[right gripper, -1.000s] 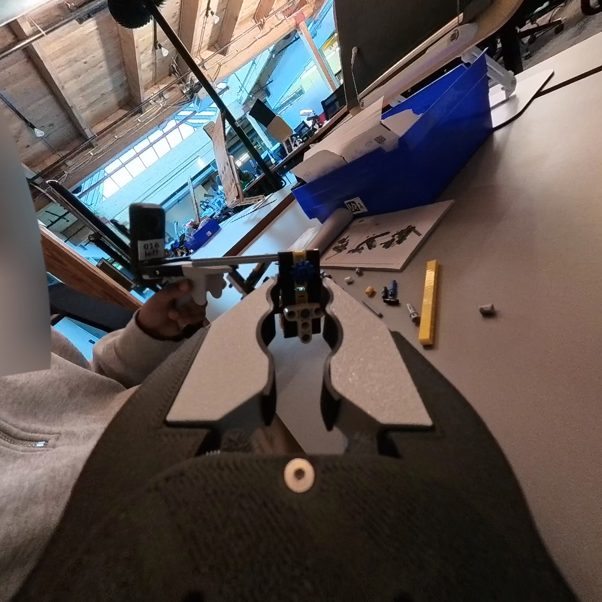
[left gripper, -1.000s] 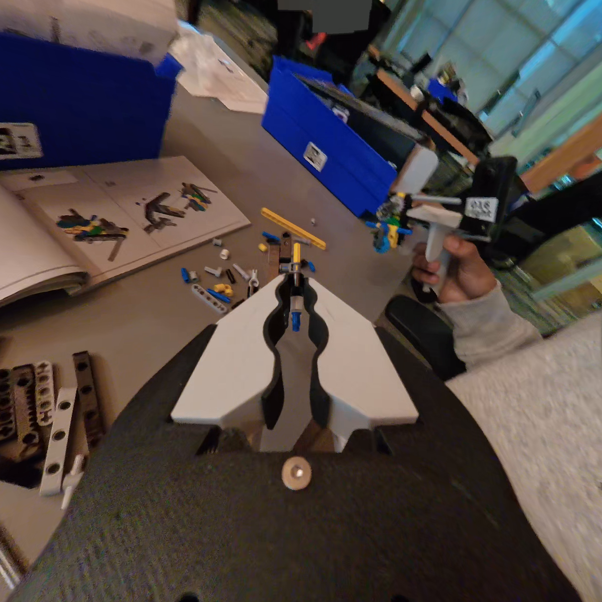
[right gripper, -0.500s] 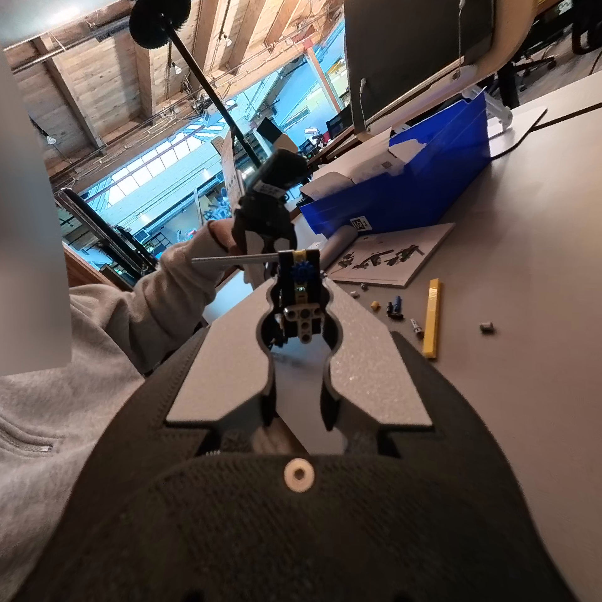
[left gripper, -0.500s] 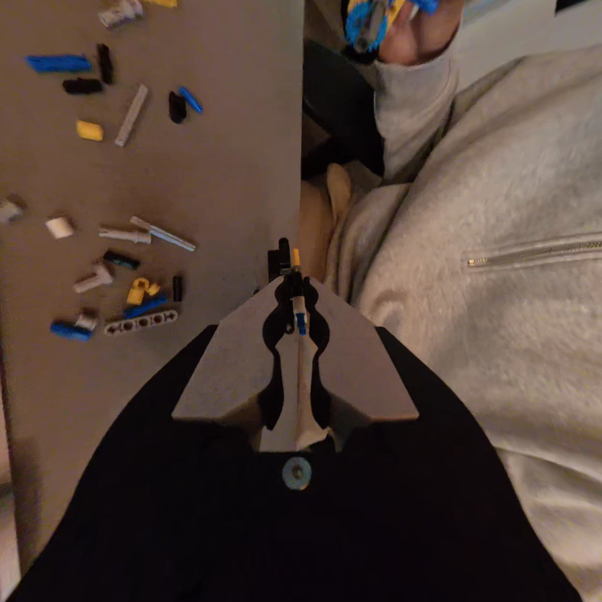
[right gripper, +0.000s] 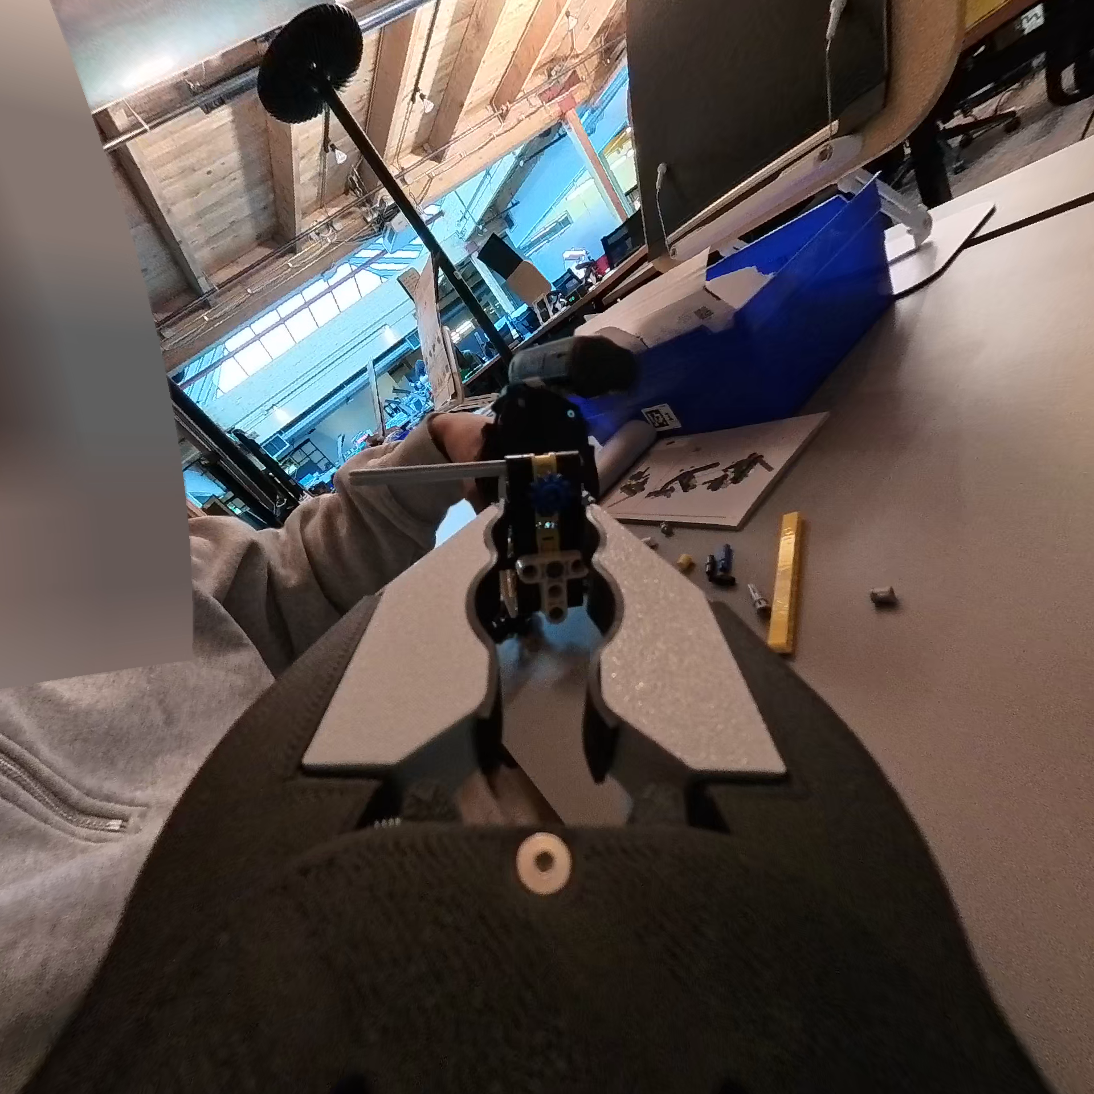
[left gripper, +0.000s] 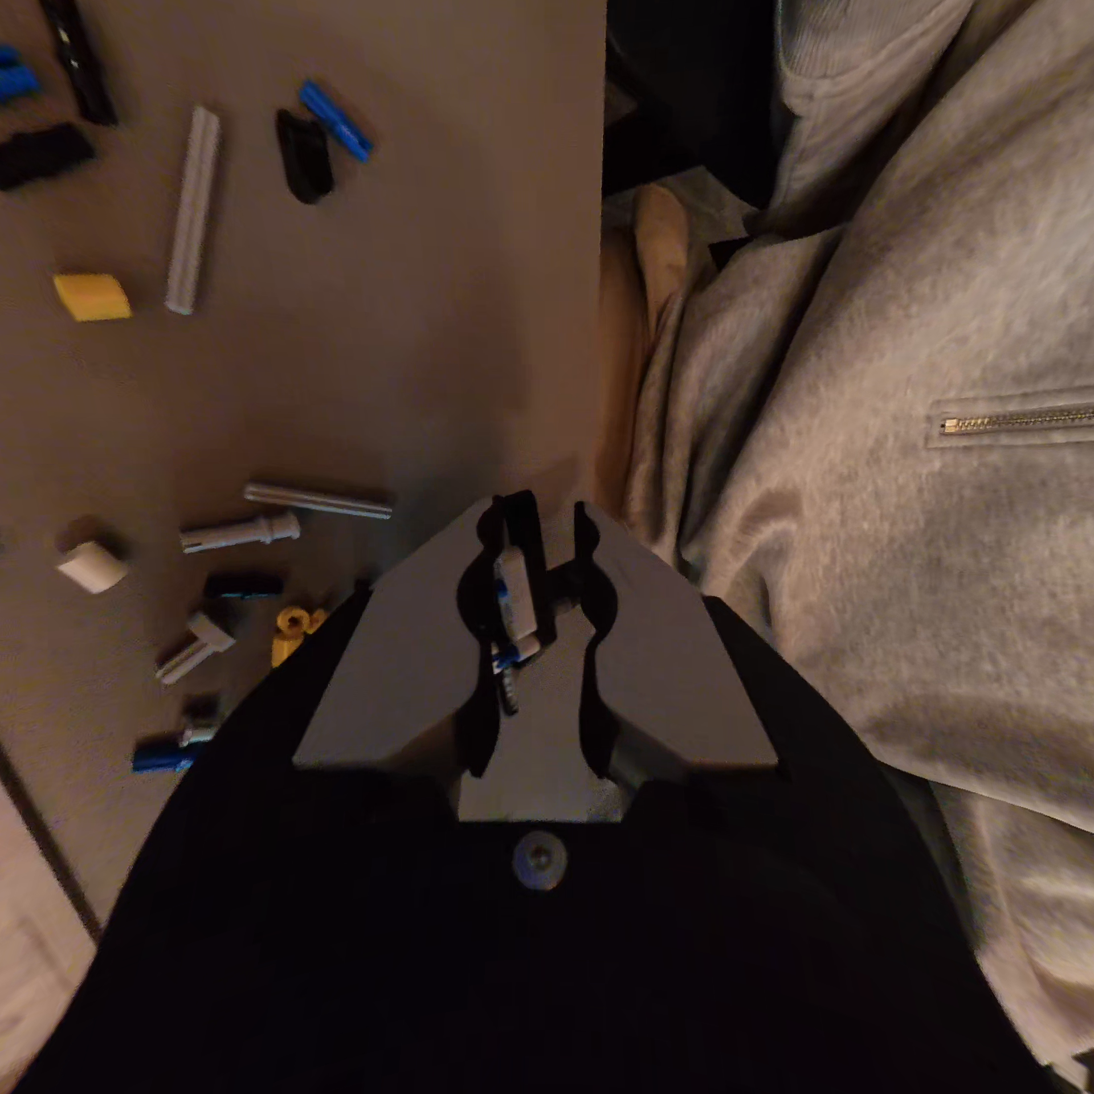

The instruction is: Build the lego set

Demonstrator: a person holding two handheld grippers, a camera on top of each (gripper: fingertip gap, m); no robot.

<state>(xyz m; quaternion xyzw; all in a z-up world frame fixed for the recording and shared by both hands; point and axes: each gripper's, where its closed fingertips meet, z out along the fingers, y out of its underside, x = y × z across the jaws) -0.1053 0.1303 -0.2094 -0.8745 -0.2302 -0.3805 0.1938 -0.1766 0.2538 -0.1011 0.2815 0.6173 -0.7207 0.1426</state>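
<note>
My left gripper (left gripper: 536, 521) points down over the table's near edge. Its jaws stand a little apart, and a small black, grey and blue lego piece (left gripper: 518, 598) spans the gap and touches both fingers. My right gripper (right gripper: 544, 521) is shut on the lego assembly (right gripper: 547, 533), which has a black frame, a yellow strip, a blue gear and a grey T-piece. A long grey axle (right gripper: 426, 472) sticks out of it to the left. It is held up above the table. The left gripper's black body (right gripper: 541, 426) shows just behind the assembly.
Loose parts lie left of the left gripper: grey axles (left gripper: 195, 207), a yellow piece (left gripper: 92, 296), a blue pin (left gripper: 334, 121). The person's grey sweater (left gripper: 858, 473) fills the right. In the right wrist view are an instruction booklet (right gripper: 722, 473), a yellow beam (right gripper: 786, 583) and a blue bin (right gripper: 799, 331). The left gripper's tips are roughly 20 cm from the right gripper's.
The left gripper has swung from facing across the table to pointing down at its near edge and has come lower. Its jaws are wider and the piece sits crosswise. The right gripper barely moved.
</note>
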